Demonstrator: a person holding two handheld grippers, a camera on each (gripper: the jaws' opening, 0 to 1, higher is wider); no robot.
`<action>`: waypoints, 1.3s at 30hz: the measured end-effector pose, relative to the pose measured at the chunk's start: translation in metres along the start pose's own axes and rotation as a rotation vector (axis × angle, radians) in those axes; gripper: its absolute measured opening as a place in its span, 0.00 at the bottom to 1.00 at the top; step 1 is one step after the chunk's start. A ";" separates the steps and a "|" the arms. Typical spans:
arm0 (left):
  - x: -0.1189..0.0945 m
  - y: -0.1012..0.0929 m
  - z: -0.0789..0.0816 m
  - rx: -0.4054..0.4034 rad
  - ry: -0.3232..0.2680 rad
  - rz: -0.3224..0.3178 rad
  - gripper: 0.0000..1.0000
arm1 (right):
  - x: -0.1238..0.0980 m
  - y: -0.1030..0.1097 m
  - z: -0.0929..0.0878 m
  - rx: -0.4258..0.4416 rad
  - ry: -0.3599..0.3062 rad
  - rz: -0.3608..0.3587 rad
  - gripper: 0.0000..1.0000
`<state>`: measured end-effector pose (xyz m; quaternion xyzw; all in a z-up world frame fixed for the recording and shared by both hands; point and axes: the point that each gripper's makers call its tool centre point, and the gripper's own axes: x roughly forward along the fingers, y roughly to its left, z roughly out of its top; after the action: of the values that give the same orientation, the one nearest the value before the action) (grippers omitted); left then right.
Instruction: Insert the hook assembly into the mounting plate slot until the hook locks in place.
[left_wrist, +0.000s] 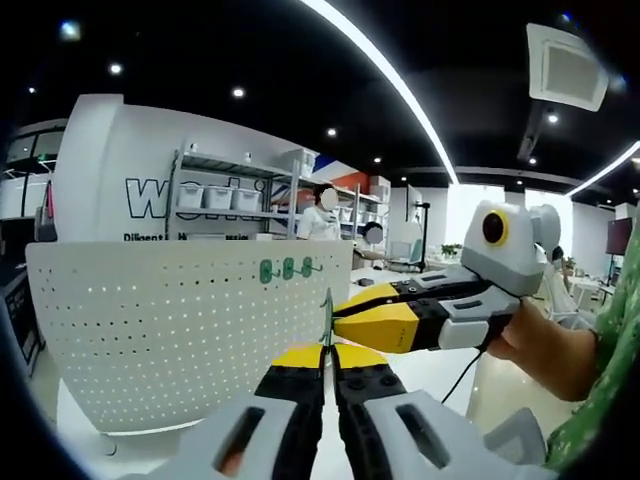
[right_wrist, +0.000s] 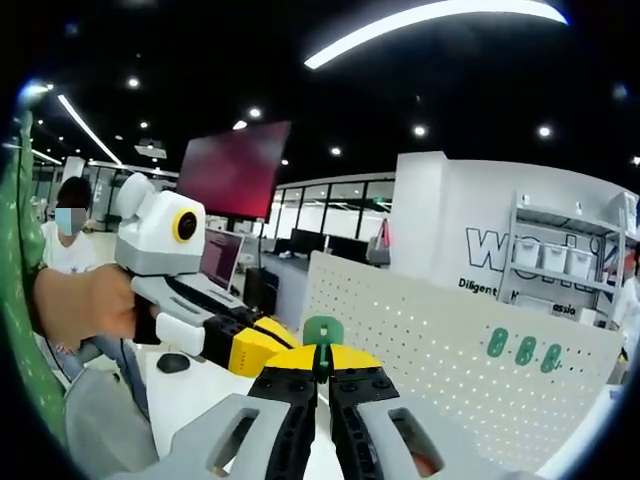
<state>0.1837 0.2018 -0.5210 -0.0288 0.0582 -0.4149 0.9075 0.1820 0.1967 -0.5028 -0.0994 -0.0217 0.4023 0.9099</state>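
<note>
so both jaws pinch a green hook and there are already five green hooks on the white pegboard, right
Not five: three green hooks sit on the pegboard, as the left gripper view shows. The rest holds: both grippers, left and right, pinch a green hook.

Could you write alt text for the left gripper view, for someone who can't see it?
Two yellow-tipped grippers, the left gripper from below and the right gripper from the right, both pinch a small green hook. Behind stands a white pegboard carrying three green hooks.
</note>
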 end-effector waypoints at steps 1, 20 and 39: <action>0.000 0.000 0.000 -0.005 0.001 0.001 0.03 | 0.000 0.000 0.000 0.000 0.000 -0.001 0.01; -0.002 -0.002 -0.001 -0.043 0.003 -0.012 0.02 | 0.000 0.001 0.000 0.003 -0.004 0.002 0.01; -0.002 -0.004 -0.002 -0.041 0.008 -0.014 0.02 | -0.002 0.002 -0.001 0.003 0.003 -0.001 0.01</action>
<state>0.1794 0.2003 -0.5224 -0.0460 0.0701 -0.4202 0.9035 0.1797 0.1961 -0.5042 -0.0986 -0.0198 0.4019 0.9101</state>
